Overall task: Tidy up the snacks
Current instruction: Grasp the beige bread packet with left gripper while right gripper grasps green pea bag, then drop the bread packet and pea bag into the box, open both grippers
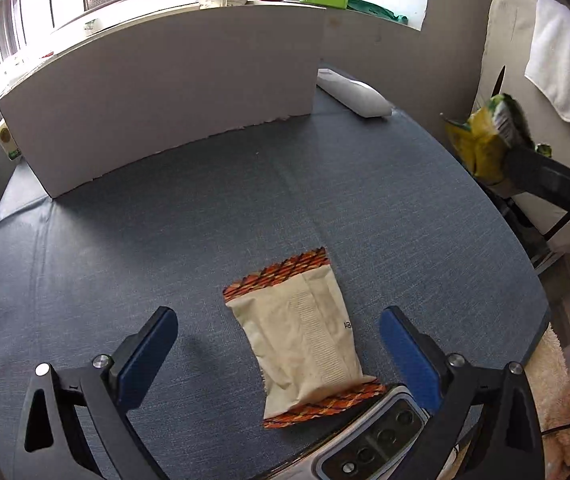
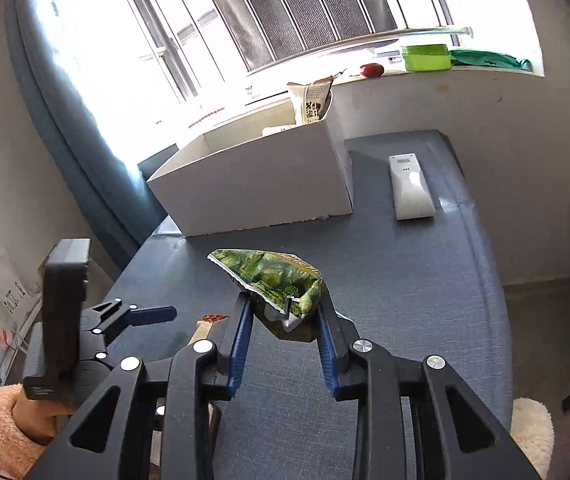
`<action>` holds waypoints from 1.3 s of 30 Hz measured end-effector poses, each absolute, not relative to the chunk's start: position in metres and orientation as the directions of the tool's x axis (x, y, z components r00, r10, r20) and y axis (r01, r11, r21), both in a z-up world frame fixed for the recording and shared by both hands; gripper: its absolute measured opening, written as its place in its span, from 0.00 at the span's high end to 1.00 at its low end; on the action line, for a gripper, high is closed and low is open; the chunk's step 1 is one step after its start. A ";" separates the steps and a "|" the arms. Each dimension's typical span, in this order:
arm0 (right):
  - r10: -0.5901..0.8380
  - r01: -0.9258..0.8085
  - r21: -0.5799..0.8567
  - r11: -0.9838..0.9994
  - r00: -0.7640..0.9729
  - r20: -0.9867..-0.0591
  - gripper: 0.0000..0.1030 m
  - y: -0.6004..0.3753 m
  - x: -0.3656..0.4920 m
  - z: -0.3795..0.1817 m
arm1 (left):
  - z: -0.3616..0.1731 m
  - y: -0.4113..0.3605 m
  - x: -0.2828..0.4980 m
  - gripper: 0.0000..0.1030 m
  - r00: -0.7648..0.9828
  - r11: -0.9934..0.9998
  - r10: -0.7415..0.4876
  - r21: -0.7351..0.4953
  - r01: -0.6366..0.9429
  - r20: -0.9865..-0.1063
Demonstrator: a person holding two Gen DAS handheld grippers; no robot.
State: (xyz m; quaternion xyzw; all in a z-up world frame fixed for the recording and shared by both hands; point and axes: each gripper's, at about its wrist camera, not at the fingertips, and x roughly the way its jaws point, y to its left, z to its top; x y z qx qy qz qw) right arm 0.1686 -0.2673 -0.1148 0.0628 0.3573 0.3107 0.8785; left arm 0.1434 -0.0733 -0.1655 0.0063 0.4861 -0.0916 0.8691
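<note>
A cream snack packet with orange patterned ends (image 1: 305,344) lies flat on the blue-grey table (image 1: 165,240). My left gripper (image 1: 279,330) is open, low over the table, with the packet between its blue pads, not touching. My right gripper (image 2: 285,312) is shut on a green snack bag (image 2: 277,280) and holds it above the table; the bag also shows at the right in the left wrist view (image 1: 485,140). A white cardboard box (image 2: 253,184) stands at the table's far side, open on top, with a cream snack bag (image 2: 311,100) standing inside it.
A white remote control (image 2: 409,186) lies on the table to the right of the box. A phone (image 1: 377,440) lies at the table's near edge, partly under the packet's end. The windowsill behind holds a green container (image 2: 425,56) and a red object (image 2: 371,70).
</note>
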 end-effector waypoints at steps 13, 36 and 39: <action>0.614 -0.489 0.380 0.785 0.532 -0.583 0.68 -0.272 0.165 -0.121 | -0.121 -0.027 0.129 0.56 0.637 0.981 -0.192 -0.122 0.151 -0.747; 0.636 -0.545 0.351 0.761 0.523 -0.567 0.67 -0.125 0.385 0.000 | -0.009 0.089 0.321 0.42 0.766 0.985 -0.064 -0.163 -0.054 -0.640; 0.613 -0.535 0.329 0.778 0.535 -0.581 0.18 -0.117 0.400 0.001 | -0.009 0.097 0.317 0.00 0.778 0.979 -0.033 -0.176 -0.101 -0.628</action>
